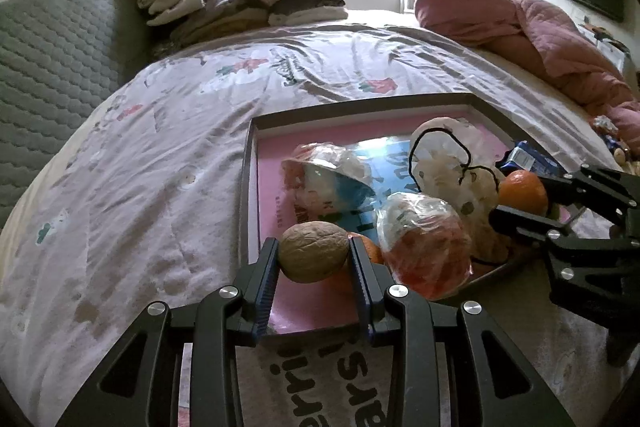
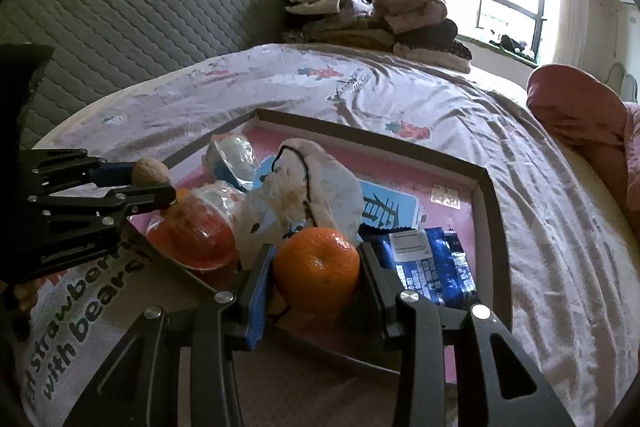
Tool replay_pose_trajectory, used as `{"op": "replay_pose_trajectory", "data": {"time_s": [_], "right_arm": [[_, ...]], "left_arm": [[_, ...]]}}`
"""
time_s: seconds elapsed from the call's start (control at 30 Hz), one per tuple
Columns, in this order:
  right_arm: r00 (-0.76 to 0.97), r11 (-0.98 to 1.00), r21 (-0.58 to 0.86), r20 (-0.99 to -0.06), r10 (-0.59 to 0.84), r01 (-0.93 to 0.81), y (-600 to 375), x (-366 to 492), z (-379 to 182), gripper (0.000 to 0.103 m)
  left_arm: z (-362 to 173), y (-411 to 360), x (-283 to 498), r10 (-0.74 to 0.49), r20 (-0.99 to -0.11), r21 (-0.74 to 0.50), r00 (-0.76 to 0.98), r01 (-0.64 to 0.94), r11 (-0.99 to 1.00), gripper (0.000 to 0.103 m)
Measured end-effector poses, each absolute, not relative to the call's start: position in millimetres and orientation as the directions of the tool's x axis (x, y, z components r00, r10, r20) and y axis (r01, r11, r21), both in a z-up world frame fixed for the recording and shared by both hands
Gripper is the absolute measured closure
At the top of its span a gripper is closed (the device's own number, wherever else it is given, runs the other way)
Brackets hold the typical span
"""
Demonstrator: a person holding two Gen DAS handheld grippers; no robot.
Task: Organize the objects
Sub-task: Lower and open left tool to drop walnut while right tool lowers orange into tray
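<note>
Holding a walnut in the left gripper, jaws clamped on its two ends, above the near edge of the tray; holding an orange in the right gripper, jaws pressed on both its sides, over the tray's near right part. Already lying in the tray: a blue cup in clear wrap, an orange cup in wrap, a white bag with a black cord, a blue packet, and a second orange just behind the left gripper's fingers. Likely going wrong first: the walnut, hard and rounded, gripped on small contact patches, slipping out or rolling on release, then off the low rim onto the sheet. Equally risky: the orange set down on the wrapped cups or the bag rather than bare tray, rolling away on slick plastic. Worth watching too: the black cord snagging on a right finger during withdrawal and dragging the bag. Also close: the two grippers, near one another over a crowded tray, knocking together or nudging the orange cup. Safest: lowering onto bare pink floor before opening.
</note>
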State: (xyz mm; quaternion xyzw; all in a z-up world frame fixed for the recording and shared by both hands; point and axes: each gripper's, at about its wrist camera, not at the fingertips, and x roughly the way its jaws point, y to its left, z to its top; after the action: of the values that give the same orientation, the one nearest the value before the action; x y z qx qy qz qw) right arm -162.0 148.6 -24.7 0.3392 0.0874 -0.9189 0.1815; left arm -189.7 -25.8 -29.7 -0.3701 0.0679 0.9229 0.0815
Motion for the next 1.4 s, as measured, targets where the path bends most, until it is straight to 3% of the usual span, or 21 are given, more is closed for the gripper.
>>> {"op": "replay_pose_trajectory", "data": {"time_s": [1.4], "right_arm": [[-0.686, -0.919, -0.037, -0.677, -0.266, 0.393, 146.3, -162.4, -30.7, 0.062]], "left_arm": [[-33.8, -36.7, -191.6, 0.084, -0.698, 0.047, -0.711, -0.163, -0.986, 0.065]]}}
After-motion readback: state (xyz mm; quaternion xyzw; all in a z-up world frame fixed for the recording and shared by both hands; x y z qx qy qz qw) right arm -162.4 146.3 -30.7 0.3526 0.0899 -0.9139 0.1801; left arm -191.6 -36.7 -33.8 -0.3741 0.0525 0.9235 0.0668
